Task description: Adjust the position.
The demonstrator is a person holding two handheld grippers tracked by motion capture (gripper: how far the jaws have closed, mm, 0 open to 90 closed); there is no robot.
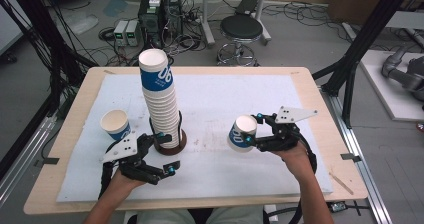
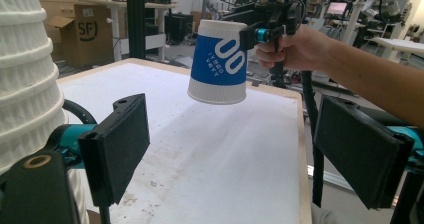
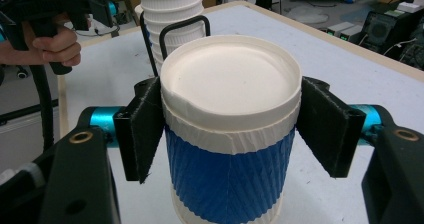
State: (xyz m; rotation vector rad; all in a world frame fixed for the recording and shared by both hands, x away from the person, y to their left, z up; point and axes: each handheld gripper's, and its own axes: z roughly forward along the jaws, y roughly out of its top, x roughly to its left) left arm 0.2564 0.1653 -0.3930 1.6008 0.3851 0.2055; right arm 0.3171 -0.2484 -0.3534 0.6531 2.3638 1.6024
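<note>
Three separate lots of paper cups are on view: one tall stack of paper cups, one single cup standing alone, and one blue-and-white paper cup held in the air. The individual cups in the stack are too tightly nested to count. There are two hand-held grippers, one per hand.

The stack rises from a round brown holder with a black wire loop, left of the middle of the white mat that covers the wooden table. The lone cup stands upright, mouth up, on the mat to the left of the stack and apart from it.

The right gripper is clamped on the held cup: in the right gripper view its two black jaws press against opposite sides of the cup just under the white rim band, and the cup's flat bottom faces the camera. In the high view this cup is tipped on its side with the blue band to the left, off the mat, right of the stack and well apart from it.

The left gripper sits just in front of the holder at the foot of the stack, its jaws spread wide with nothing between them. In the left gripper view the stack is at the left edge beside one jaw, and the held cup hangs beyond over the mat
</note>
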